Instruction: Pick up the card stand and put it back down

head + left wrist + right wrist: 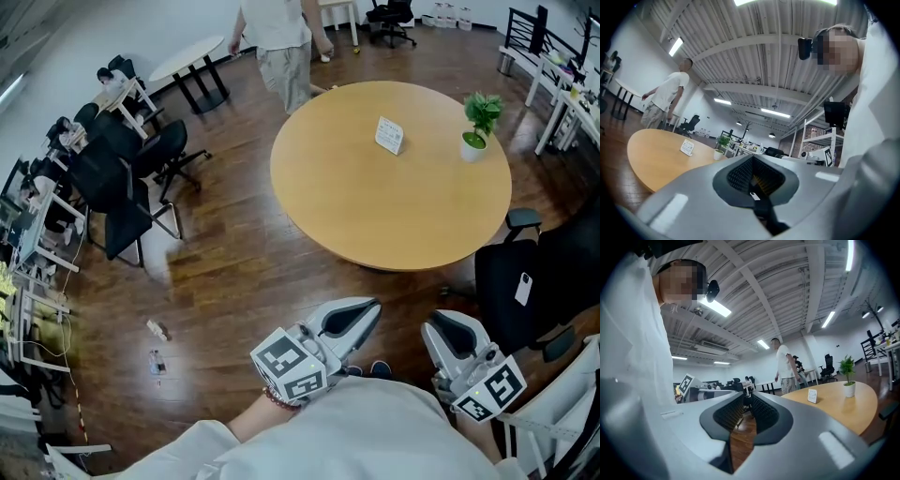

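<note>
The card stand (389, 135) is a small white tent card standing upright on the round wooden table (375, 211), left of a potted plant (478, 124). Both grippers hover close to my body, well short of the table's near edge. My left gripper (354, 317) has its jaws together with nothing in them; in the left gripper view (752, 176) the card stand (687, 147) shows far off at the left. My right gripper (457, 334) stands slightly open and empty (746, 416), floor showing through the narrow gap. The card stand (813, 395) lies far to its right.
A person (281, 42) stands beyond the table's far edge. Black office chairs (131, 178) and desks crowd the left wall. Another black chair (530, 281) sits by the table's right side, near my right gripper. Small litter (157, 330) lies on the wooden floor.
</note>
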